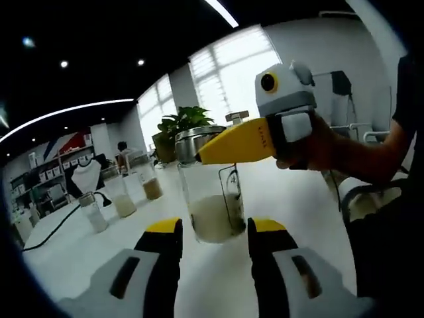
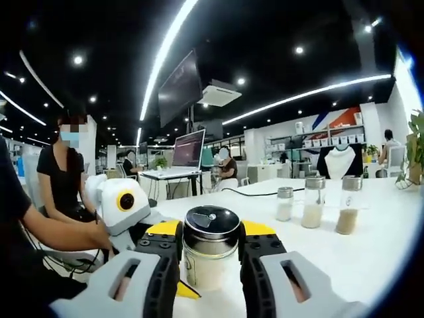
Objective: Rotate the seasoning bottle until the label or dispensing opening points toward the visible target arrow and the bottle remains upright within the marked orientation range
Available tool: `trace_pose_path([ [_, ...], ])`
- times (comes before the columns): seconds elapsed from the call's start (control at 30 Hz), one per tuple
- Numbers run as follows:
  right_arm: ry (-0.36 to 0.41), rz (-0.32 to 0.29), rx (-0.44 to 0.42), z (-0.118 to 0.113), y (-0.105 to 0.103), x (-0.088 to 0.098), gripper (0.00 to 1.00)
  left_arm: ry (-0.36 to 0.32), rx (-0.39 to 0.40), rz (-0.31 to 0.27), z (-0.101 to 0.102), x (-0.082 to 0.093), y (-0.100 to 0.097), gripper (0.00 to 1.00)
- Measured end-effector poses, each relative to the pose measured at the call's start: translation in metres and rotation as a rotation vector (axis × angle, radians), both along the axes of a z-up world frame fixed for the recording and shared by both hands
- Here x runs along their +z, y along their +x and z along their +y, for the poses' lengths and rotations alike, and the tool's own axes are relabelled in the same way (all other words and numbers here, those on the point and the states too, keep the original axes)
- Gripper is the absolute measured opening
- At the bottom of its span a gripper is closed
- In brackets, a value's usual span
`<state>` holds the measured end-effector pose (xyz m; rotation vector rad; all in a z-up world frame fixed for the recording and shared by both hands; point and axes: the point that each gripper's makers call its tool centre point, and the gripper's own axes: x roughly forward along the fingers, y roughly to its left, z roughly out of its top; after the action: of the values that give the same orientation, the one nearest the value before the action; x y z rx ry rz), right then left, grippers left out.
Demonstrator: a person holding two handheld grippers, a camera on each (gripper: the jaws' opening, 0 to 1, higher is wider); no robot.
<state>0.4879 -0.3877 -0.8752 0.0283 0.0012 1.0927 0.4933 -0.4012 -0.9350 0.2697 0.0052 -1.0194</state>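
White office table (image 2: 371, 258) | right gripper (image 2: 211, 248) clamped on bottle (image 2: 211, 255) lid, left gripper (image 1: 213, 248) wide open below | mid-twist; next, turn toward arrow, keep upright

In the right gripper view the seasoning bottle (image 2: 211, 248) stands between the jaws of the right gripper (image 2: 209, 255), which cover both its flanks and its base; whether they press the glass cannot be told. In the left gripper view the right gripper's yellow jaw crosses the bottle's neck, hiding part of the lid, and any label marking is too blurred to read.
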Motion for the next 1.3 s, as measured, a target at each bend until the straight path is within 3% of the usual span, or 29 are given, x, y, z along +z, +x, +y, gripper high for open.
trace_pose_path([
  [0.13,-0.025,-0.004,0.013,0.004,-0.004,-0.003,0.31,0.022,-0.021,-0.002,-0.005,-0.003,-0.001,0.39],
  [0.2,-0.035,-0.003,0.021,0.007,-0.006,-0.005,0.31,0.020,-0.024,0.024,-0.009,-0.007,-0.003,0.36],
  [0.4,-0.058,-0.005,0.032,0.006,-0.002,-0.011,0.32,0.023,-0.007,0.003,-0.006,-0.011,-0.002,0.35],
  [0.53,0.016,-0.032,0.042,0.008,-0.005,0.004,0.30,-0.029,0.000,-0.001,-0.004,-0.001,-0.002,0.35],
  [0.57,0.073,0.014,0.088,0.012,-0.013,0.009,0.30,-0.035,0.002,-0.015,-0.004,0.001,-0.001,0.35],
  [0.73,0.003,-0.043,0.076,0.023,-0.010,0.003,0.30,-0.010,0.023,-0.005,0.000,-0.004,-0.001,0.34],
  [0.93,-0.054,-0.031,0.059,0.024,-0.005,-0.002,0.29,0.007,0.019,0.019,0.000,-0.009,0.001,0.35],
  [1.03,-0.048,-0.023,0.063,0.026,0.000,0.000,0.29,-0.018,0.020,0.039,0.002,-0.007,0.004,0.35],
  [1.3,-0.053,0.018,0.091,0.033,0.006,-0.004,0.29,0.005,0.027,0.055,0.015,-0.011,0.009,0.35],
])
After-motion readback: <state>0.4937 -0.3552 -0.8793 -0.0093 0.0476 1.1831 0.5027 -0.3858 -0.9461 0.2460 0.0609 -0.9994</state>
